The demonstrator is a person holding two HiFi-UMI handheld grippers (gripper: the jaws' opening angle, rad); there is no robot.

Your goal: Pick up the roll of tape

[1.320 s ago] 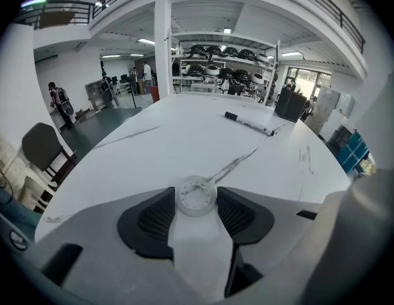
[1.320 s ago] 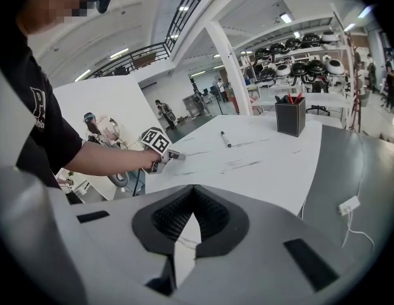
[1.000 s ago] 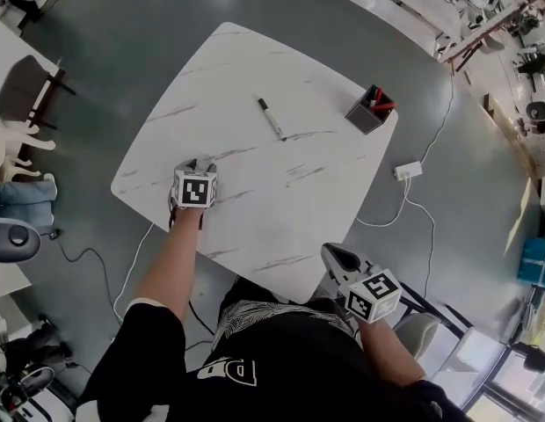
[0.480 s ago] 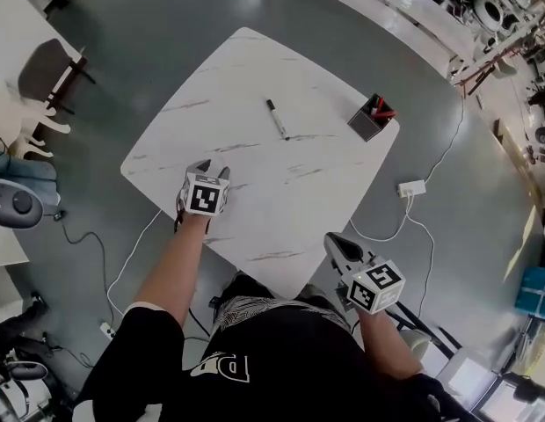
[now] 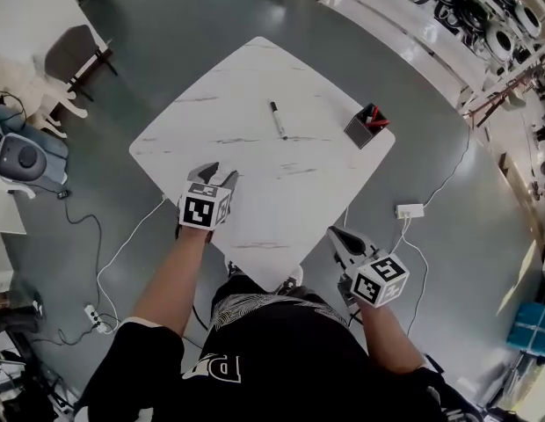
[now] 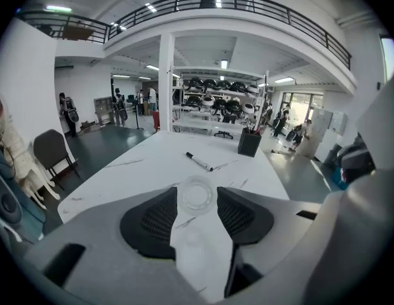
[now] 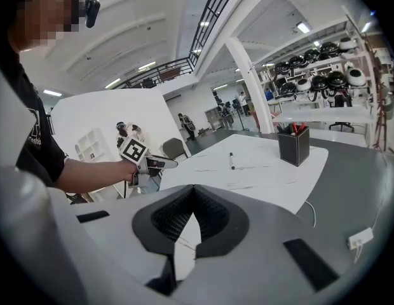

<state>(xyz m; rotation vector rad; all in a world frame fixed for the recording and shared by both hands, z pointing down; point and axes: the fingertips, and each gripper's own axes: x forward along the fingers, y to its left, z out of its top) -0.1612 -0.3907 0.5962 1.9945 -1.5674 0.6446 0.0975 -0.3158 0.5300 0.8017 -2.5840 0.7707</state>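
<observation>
Plainly, the left gripper is working low over the desk, just inside its near-left edge. Its jaws are standing wide apart, with the roll of tape lying flat on the marble between their tips; whether a pad is touching it I cannot tell. The roll is showing as a small clear ring, and in the head view the gripper is hiding it. It is looking light and fairly stiff, though smooth and probably slippery, so I am judging the best hold to be low across its outer rim, pads square to it. The right gripper is hanging off the desk's near corner, jaws closed on nothing. A marker is lying well apart toward the far side, and a pen holder is standing at the right corner.
</observation>
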